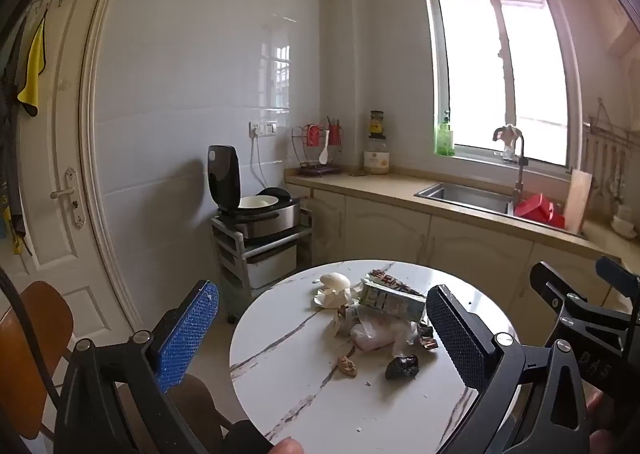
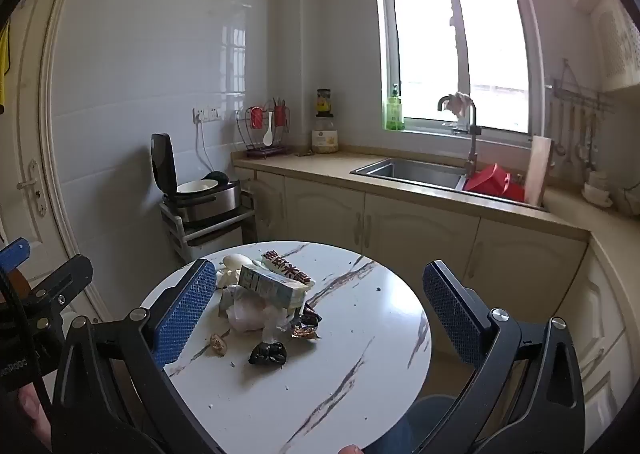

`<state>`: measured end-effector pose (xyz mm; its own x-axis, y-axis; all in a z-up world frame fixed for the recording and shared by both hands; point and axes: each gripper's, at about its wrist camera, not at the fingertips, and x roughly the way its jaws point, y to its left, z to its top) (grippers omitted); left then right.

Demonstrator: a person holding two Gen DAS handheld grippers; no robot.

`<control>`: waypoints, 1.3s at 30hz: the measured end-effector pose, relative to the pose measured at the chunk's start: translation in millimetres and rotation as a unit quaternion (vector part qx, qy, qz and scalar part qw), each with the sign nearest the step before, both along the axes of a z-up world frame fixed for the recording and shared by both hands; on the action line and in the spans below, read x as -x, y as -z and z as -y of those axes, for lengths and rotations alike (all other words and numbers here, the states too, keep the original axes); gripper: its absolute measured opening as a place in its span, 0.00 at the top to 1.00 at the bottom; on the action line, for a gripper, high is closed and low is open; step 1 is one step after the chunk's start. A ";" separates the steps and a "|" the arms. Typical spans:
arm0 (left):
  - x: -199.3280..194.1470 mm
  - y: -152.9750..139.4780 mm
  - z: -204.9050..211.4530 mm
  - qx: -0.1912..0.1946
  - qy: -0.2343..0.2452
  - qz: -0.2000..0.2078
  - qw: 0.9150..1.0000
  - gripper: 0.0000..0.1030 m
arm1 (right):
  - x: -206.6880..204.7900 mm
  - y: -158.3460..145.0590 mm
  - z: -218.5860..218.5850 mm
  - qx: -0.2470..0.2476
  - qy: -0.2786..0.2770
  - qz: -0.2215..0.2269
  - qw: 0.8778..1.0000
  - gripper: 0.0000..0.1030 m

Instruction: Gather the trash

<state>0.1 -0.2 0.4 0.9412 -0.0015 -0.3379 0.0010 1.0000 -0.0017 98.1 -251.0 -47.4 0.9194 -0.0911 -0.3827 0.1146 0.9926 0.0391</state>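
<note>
A pile of trash lies on the round white marble table (image 1: pixel 304 386) (image 2: pixel 360 354): a pale green carton (image 1: pixel 390 300) (image 2: pixel 272 288), a red-lettered wrapper (image 1: pixel 394 282) (image 2: pixel 288 272), white eggshell-like scraps (image 1: pixel 336 288) (image 2: pixel 234 266), crumpled clear plastic (image 1: pixel 376 334) (image 2: pixel 250 316), a black crumpled wrapper (image 1: pixel 402 366) (image 2: pixel 268 354) and a brown nut-like bit (image 1: pixel 347 365) (image 2: pixel 219 343). My left gripper (image 1: pixel 320 318) is open and empty, held above the table's near side. My right gripper (image 2: pixel 320 294) is open and empty, beside the left one, also short of the pile.
A brown chair (image 1: pixel 36 338) stands left of the table. A rice cooker (image 1: pixel 260 210) with its lid up sits on a small rack by the wall. Behind are cream cabinets, a counter with a sink (image 2: pixel 416 170), a red item (image 2: pixel 494 182) and a cutting board (image 2: pixel 538 170).
</note>
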 end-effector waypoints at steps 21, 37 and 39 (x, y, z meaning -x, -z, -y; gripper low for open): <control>8.7 -5.5 -2.2 0.000 -0.018 0.026 1.000 0.01 | 1.4 -6.1 -9.1 -0.018 -0.034 0.019 0.999 0.00; 6.9 -7.1 -4.8 0.000 -0.017 0.024 1.000 0.01 | -7.0 1.6 1.2 -0.038 -0.036 0.007 0.999 0.00; 5.4 -3.4 -1.8 -0.001 -0.016 0.023 1.000 0.01 | -6.2 2.4 -0.5 -0.038 -0.038 0.010 0.998 0.00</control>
